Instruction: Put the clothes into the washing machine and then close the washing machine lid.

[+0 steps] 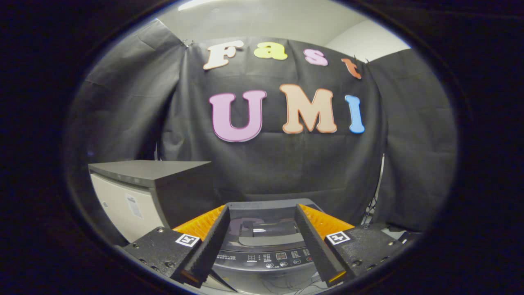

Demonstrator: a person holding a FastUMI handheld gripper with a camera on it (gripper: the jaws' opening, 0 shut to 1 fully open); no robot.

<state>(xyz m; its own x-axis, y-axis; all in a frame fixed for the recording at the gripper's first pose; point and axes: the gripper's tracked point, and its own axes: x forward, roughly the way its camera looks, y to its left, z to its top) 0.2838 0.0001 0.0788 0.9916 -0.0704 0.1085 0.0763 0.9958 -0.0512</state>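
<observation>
The gripper point(262, 211) hangs in the air above and in front of the washing machine point(264, 250), its two fingers point(213, 241) spread wide apart with nothing between them but open space. Neither finger touches anything, and each carries a small square marker on its base.

The washing machine stands low between and just beyond the fingers, a dark top-loading unit seen from its near side. Its lid point(266, 229) appears to lie flat and closed, a glossy dark panel with a handle recess at the near edge, though the reflections on it make that hard to say for sure. Nearer than the lid runs the control panel point(278, 258), a curved strip with a row of round buttons and a small display.

To the left of the machine, and a little farther away, stands a boxy cabinet point(139, 188) with a dark flat top and a pale front face; it rises higher than the washing machine. Behind both hangs the black cloth wall point(409, 143), draped in folds. Above the cloth a pale ceiling point(262, 20) shows. A few thin cables point(303, 287) lie near the base of the machine, below the right finger.
</observation>
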